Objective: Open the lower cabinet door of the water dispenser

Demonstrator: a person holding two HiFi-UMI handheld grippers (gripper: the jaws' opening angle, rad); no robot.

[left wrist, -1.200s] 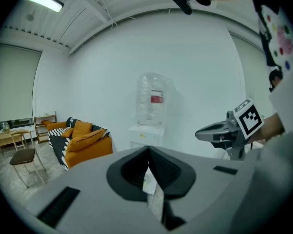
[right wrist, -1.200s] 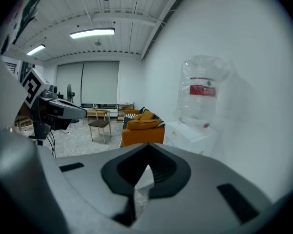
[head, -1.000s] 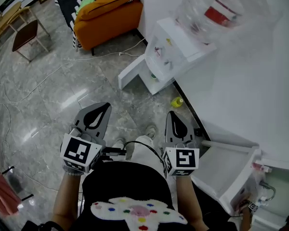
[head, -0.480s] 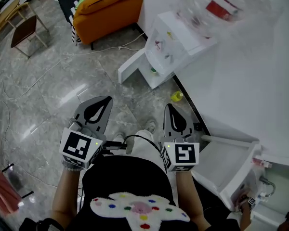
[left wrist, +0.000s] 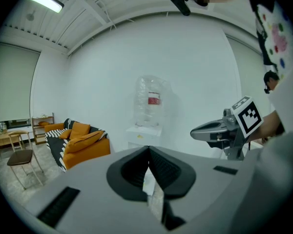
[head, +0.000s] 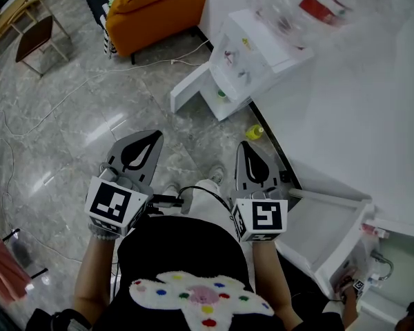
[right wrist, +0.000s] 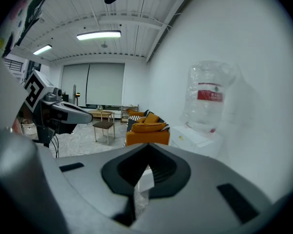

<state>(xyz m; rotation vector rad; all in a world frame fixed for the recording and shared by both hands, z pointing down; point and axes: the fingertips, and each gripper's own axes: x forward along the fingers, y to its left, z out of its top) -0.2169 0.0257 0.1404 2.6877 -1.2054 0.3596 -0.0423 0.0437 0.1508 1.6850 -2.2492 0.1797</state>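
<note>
Left gripper (head: 150,141): jaws clenched together, nothing between them, as its own view confirms. Right gripper (head: 247,149): likewise clenched and empty. Both are held in front of the person's body, side by side and apart, pointing ahead and slightly down over the grey polished marble floor (head: 69,116).

Task object: the white box-shaped water dispenser (head: 252,61) stands against the white wall, ahead of both grippers and off to the right, well apart from either. It carries an inverted clear plastic bottle (head: 310,9) with a red label. The right gripper is the nearer of the two.

The white flat lower cabinet door (head: 192,89) shows as a panel standing on edge. It juts out from the foot of the dispenser toward the left of the head view, its long edge running away from the cabinet. On this evidence I judge the door to be already swung open, with the cabinet mouth exposed beside it.

Limits of observation: the cabinet interior is too small to read, apart from a green speck. No handle can be made out. In both gripper views the gripper's own body hides most of the lower cabinet. A small yellow object (head: 254,131) on the floor near the wall cannot be identified. A second white unit (head: 331,247) at lower right is cut off.
</note>
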